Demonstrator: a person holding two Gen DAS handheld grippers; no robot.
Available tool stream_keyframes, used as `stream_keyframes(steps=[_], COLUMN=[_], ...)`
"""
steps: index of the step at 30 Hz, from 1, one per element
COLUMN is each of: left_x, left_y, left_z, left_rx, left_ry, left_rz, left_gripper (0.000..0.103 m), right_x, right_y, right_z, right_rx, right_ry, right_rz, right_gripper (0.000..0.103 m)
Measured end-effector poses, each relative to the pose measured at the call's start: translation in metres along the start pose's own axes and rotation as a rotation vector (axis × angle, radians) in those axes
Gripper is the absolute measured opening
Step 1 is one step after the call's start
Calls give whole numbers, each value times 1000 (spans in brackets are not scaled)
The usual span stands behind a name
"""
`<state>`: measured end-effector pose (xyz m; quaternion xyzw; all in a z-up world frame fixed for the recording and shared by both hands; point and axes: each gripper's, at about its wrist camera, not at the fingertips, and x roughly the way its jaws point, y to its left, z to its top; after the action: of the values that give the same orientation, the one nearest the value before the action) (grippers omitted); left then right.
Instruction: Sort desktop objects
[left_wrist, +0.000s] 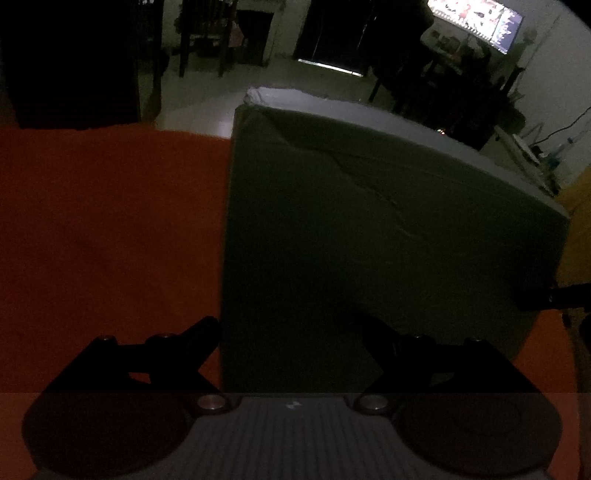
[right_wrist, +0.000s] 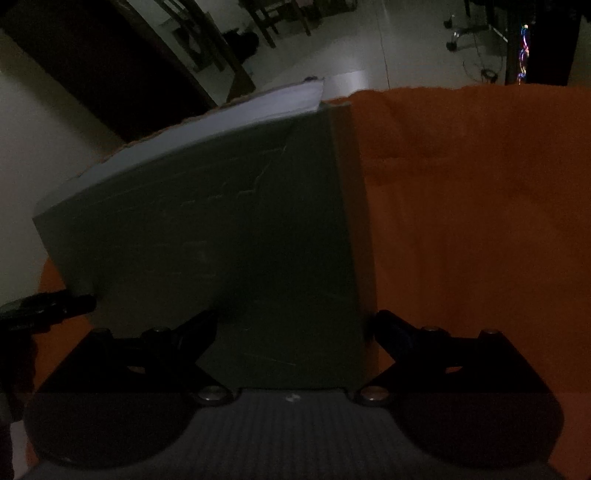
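Quick count from both wrist views: 1 thick grey-green book (left_wrist: 369, 229), and it's the only desktop object I can make out. 1 orange cloth (left_wrist: 110, 229) under it. 2 tools total, the left tool (left_wrist: 291, 332) and the right tool (right_wrist: 295, 328), each with 2 fingers, so 4 fingers. Way in the back, 1 lit screen (left_wrist: 480, 22). Too dark to count the furniture.
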<state>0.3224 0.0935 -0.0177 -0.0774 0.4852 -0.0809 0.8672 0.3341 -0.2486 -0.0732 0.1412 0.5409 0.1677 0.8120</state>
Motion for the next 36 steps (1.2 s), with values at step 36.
stream_keyframes(steps=[36], left_x=[-5], left_y=[-19], left_z=[-88], left_rx=[76], left_ry=[234], left_rz=[142], left_gripper=[84], right_x=[-18], right_y=[39], right_z=[-108], right_rx=[54], right_ry=[122], right_rz=[-148], right_gripper=[94])
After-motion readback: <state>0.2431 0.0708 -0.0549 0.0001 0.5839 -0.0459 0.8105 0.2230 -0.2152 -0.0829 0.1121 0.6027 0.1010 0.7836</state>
